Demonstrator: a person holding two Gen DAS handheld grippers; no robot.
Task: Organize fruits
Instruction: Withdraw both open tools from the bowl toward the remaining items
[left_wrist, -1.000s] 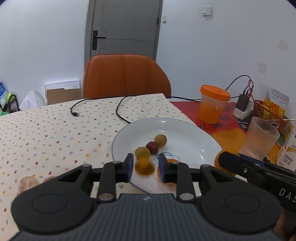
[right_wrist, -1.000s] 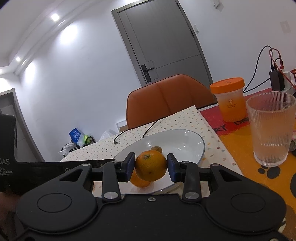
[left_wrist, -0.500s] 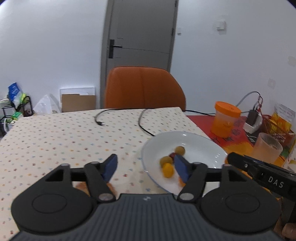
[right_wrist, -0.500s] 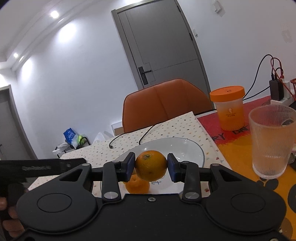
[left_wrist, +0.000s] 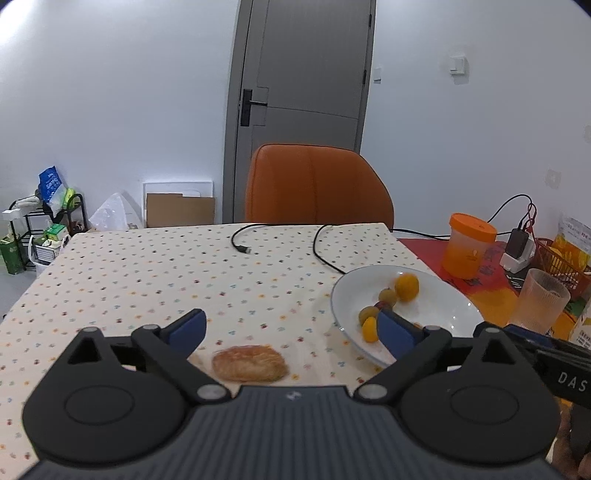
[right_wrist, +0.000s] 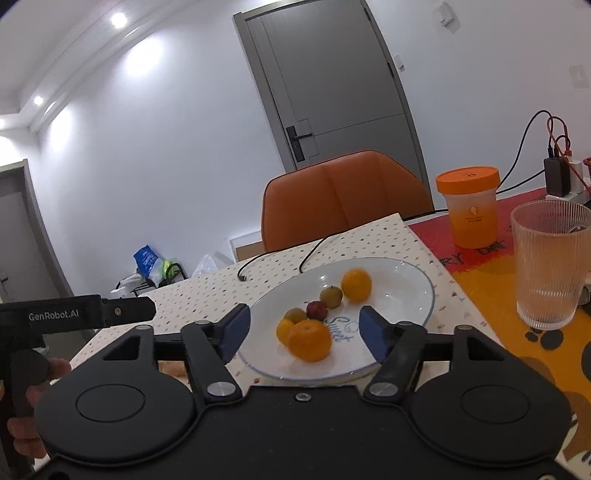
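Both claws are wide apart and hold nothing. Right claw hangs over the near side of the white plate. On the plate sit a big orange, a small orange touching it on its left, two greenish fruits, a dark red fruit between them, and another orange at the far side. Left claw hangs over the dotted table, left of the plate. A flat bread lies on the table between its fingers.
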